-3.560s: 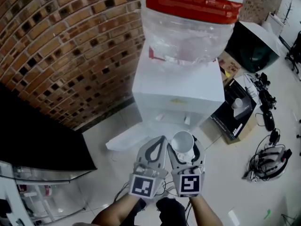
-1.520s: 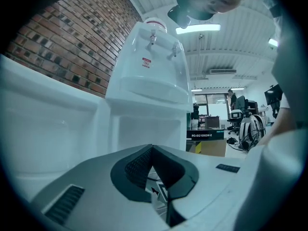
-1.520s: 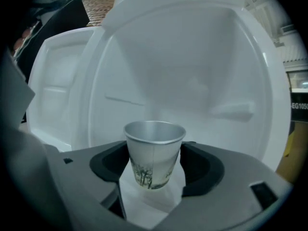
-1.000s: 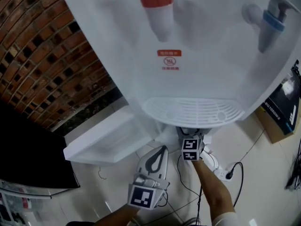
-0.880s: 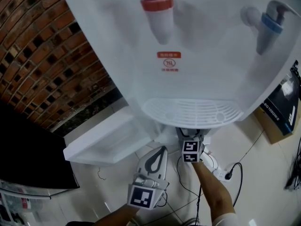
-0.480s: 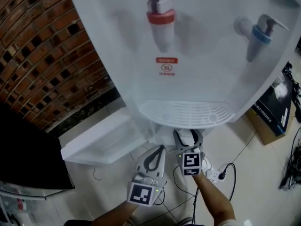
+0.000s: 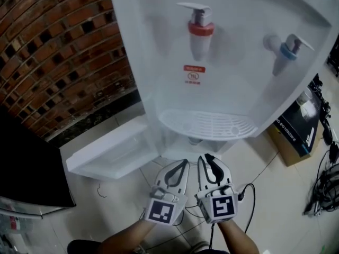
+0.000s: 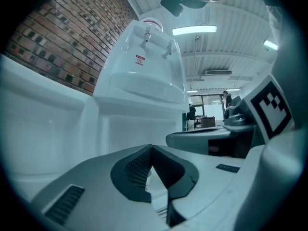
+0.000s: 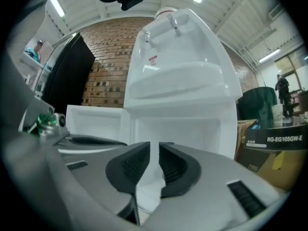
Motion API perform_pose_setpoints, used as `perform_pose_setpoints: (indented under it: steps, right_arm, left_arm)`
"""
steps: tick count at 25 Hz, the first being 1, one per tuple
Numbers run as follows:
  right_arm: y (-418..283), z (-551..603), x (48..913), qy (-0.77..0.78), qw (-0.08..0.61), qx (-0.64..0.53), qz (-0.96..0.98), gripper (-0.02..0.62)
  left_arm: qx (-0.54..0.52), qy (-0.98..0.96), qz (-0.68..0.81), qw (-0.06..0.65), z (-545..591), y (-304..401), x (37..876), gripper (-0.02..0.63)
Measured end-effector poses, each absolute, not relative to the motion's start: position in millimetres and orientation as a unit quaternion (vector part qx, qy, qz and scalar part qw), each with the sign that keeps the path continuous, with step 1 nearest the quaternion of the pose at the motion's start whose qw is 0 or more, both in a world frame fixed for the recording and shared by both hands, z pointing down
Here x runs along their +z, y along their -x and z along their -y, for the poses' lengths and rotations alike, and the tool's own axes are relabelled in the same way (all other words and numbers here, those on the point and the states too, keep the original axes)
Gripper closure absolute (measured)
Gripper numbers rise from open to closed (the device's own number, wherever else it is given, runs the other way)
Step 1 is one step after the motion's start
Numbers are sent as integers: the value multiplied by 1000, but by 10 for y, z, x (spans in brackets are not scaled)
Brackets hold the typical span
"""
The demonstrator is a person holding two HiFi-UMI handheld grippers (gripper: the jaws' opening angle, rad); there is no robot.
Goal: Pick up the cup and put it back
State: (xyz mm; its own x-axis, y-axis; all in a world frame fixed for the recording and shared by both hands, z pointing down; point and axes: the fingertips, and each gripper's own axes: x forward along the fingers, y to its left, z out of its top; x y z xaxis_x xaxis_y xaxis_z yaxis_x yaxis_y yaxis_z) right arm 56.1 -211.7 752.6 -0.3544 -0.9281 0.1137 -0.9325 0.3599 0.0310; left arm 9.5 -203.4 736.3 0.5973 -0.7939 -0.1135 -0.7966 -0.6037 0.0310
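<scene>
The right gripper's point(image 7: 208, 158) fingers are closing on nothing and the left gripper's point(image 7: 180, 163) sit together, so I'd ease both straight back, clear of the water dispenser's point(image 7: 238, 30) drip tray point(image 7: 209, 126).

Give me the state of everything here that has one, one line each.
left claw: shut, empty.
right claw: closing, a narrow gap left, nothing between the jaws.
cabinet door: swung open.
red tap: no water running.
blue tap: no water running.
drip tray: nothing on it.
</scene>
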Motion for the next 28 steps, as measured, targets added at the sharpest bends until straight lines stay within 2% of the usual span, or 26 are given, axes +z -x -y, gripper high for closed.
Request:
perform_pose_setpoints:
  steps: [2,3,9,15,28]
  right_arm:
    - [-534,2065,7432,-562,50,19,825,585]
    - [-520,2049,7398,-560,53,15,826,591]
    - [-470,1923,7082,-554,78,-8,829,591]
    - [-475,1821,6441,-548,102,-30,830,591]
    - [-526,1432,4251,-541,108,19,834,592]
  left_arm:
    - [63,894,-443,18,2026,-119,7321,606]
    - [68,894,-442,20,2022,-131,7288,606]
    - [95,897,-432,19,1954,-136,6882,606]
    - [76,900,-429,13,1874,-120,6331,606]
    - [48,891,-452,22,1540,156,3953,606]
